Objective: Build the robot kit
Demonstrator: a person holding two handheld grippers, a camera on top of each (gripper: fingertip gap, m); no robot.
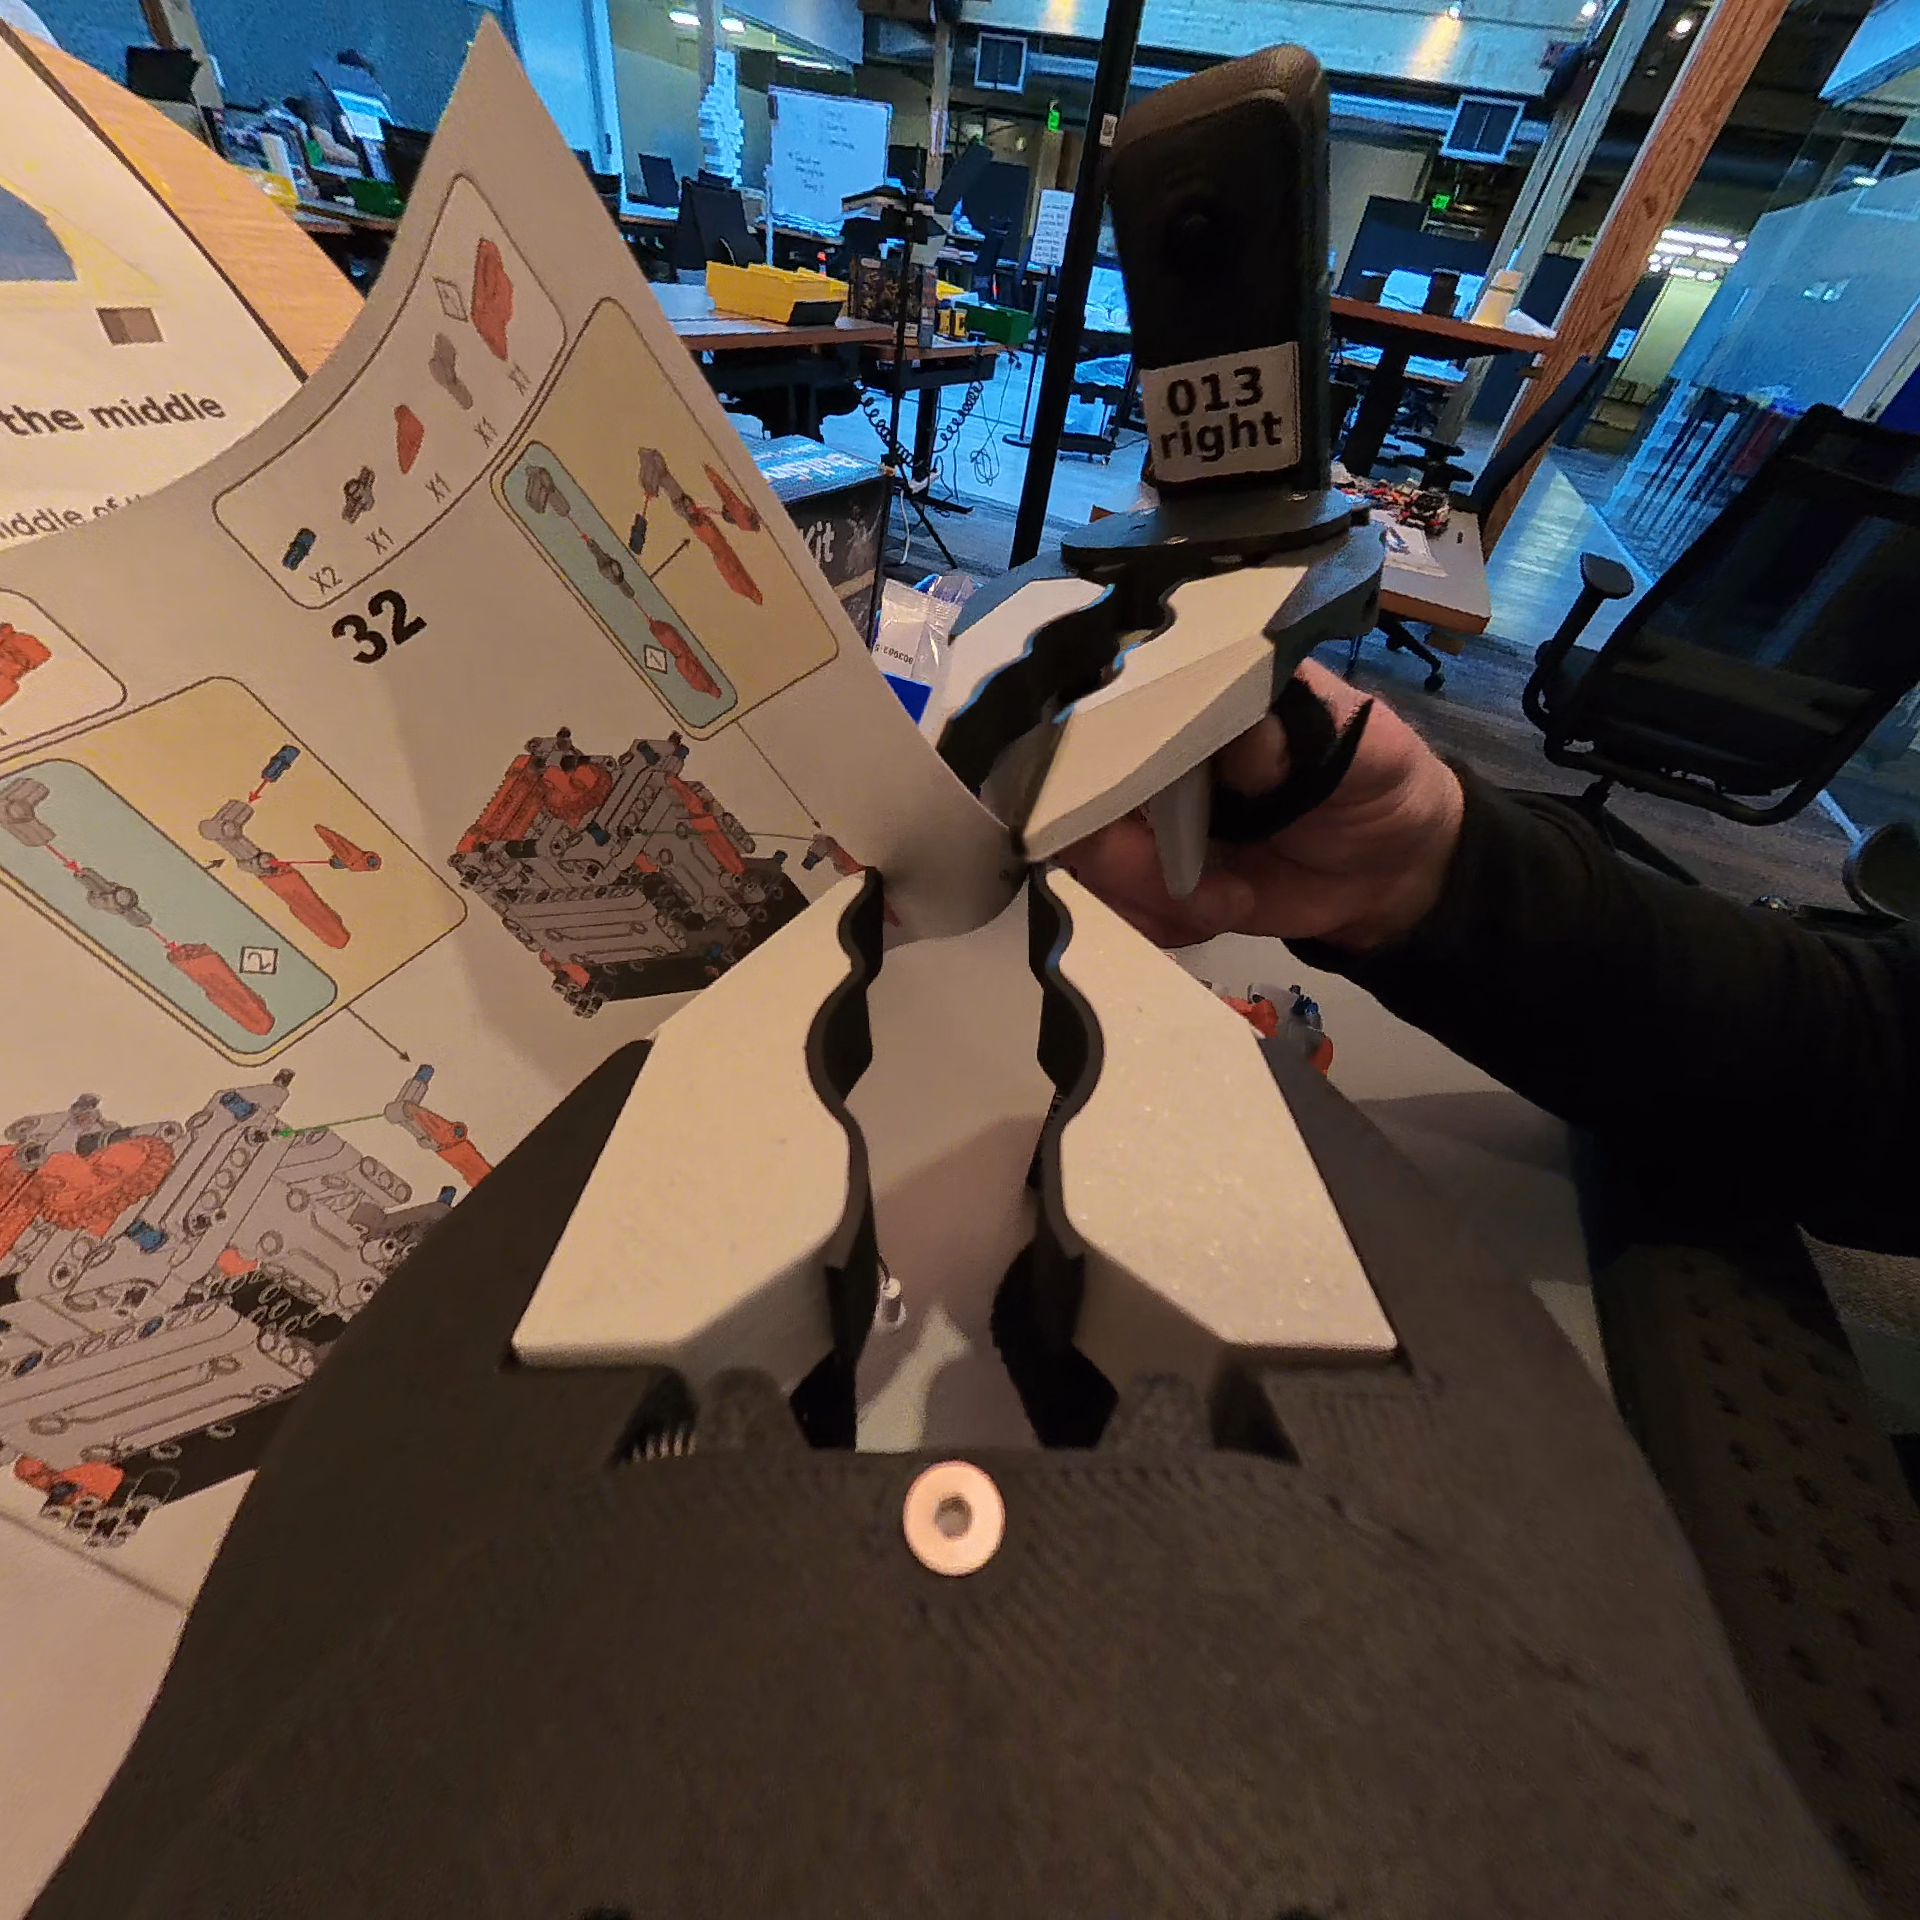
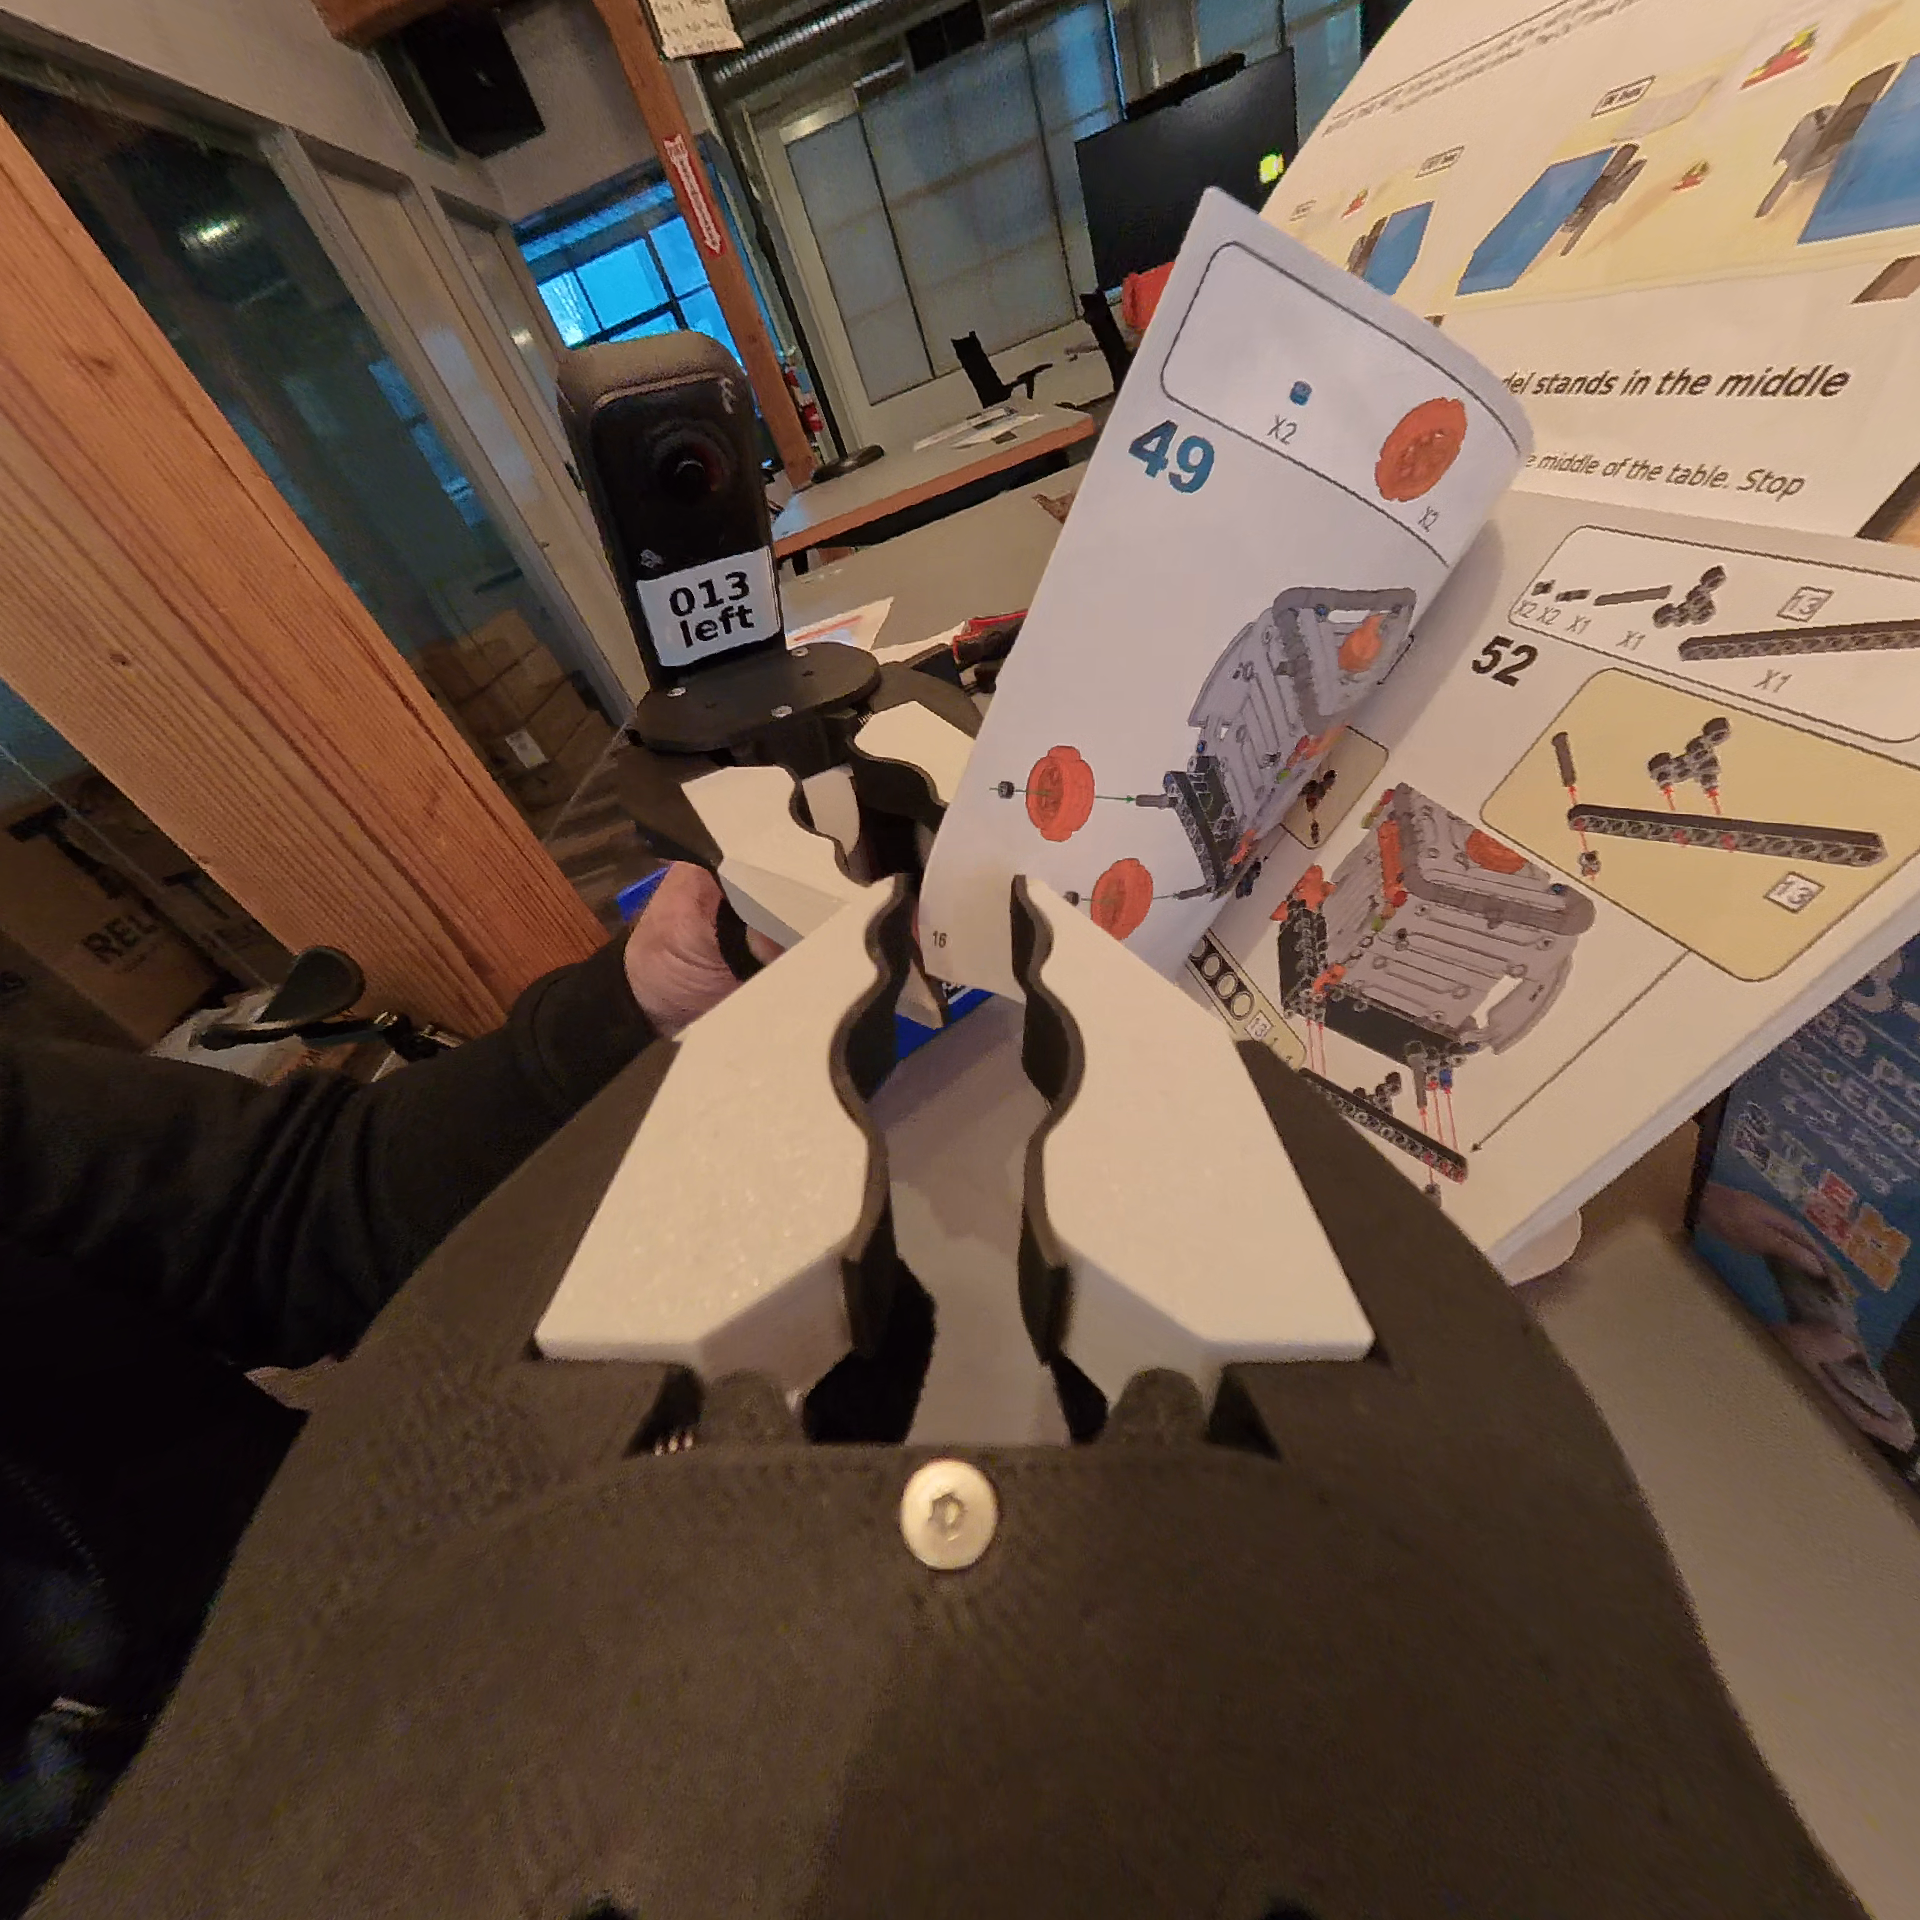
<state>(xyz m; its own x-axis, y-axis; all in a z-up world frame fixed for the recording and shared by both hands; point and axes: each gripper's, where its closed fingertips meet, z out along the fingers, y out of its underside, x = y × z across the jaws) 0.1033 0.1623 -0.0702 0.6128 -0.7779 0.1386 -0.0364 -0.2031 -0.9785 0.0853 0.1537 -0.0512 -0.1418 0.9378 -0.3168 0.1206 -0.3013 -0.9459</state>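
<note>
**Both grippers meet at the corner of a lifted booklet page**

Open-plan workshop space with desks, a whiteboard and an office chair [image 1: 1714,675] fills the background beyond the jaws; a wooden post [image 2: 260,675] stands off to the left of the right gripper's jaws.

The left gripper [image 1: 956,894] has its jaws spread, and the lower corner of a lifted instruction page [image 1: 468,727] dips into the gap between the tips. I cannot tell whether either finger touches the paper. The right gripper [image 2: 956,904] also has its jaws parted. In its own view the bottom corner of the same curled page [image 2: 1195,675] sits just ahead of and between the tips, not clamped.

The two tools point at each other, tips just beside one another at that corner. The right gripper [image 1: 997,810] shows right ahead of the left jaws, held by a hand [image 1: 1320,831] in a dark sleeve. The left gripper [image 2: 831,831] shows just left of the right jaws, gripped by the other hand [image 2: 675,956].

Right of the right jaws lies the rest of the open booklet [image 2: 1558,831], with a printed board [image 2: 1662,260] leaning behind it. Farther right, a blue box [image 2: 1808,1195] stands on the grey table [image 2: 1714,1455].
</note>
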